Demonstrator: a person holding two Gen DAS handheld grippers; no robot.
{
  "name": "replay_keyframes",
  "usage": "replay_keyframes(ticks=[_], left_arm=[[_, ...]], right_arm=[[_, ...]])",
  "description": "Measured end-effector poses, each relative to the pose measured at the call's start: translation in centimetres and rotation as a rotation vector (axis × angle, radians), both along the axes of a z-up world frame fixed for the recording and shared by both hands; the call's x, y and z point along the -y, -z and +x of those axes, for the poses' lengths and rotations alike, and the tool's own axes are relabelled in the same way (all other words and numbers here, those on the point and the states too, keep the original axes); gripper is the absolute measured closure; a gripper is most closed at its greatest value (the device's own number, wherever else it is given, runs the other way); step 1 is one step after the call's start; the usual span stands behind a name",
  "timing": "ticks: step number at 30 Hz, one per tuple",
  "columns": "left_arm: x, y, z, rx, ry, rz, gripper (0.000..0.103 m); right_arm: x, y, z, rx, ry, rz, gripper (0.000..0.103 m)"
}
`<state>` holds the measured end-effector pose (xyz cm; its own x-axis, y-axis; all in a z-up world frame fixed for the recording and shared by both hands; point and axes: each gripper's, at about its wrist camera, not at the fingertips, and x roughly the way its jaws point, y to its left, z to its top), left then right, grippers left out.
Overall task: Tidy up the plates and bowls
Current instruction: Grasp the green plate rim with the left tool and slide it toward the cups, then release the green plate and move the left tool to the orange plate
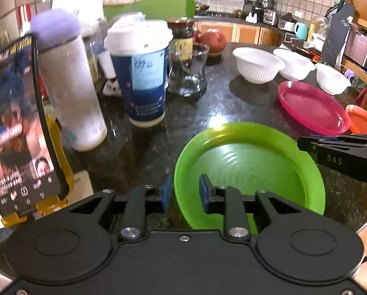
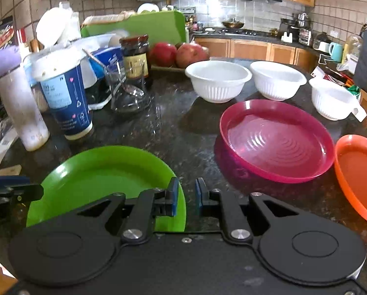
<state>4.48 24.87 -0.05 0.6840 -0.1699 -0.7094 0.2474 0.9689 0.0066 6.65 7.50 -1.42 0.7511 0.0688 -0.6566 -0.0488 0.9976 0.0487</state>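
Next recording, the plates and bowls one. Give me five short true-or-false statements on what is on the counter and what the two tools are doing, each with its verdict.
1. Three white bowls stand in a row on the counter. True.
2. The green plate is stacked on the pink plate. False: they lie apart on the counter.
3. The right tool straddles the green plate's rim. True.
4. The orange plate holds a bowl. False: it is empty.
5. The left tool grips the blue paper cup. False: it is at the green plate's rim.
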Motion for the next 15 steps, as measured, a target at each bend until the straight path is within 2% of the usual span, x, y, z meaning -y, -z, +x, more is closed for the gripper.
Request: replay_keyframes(ticks=[5, 7, 15], left_arm=[[1.3, -0.5, -0.2, 0.024, 0.036, -0.009, 0.063], [2.0, -0.8, -0.2, 0.034, 0.042, -0.015, 0.054], [6.4, -1.7, -0.5, 0.084, 0.058, -0.017, 0.053]], right_arm=[[1.1, -1.0, -1.3, 0.041, 0.020, 0.015, 0.086], [1.9, -1.4, -1.8, 0.054, 0.026, 0.027, 0.086], [7.5, -2.6, -3.5, 0.111, 0.066, 0.060, 0.082]])
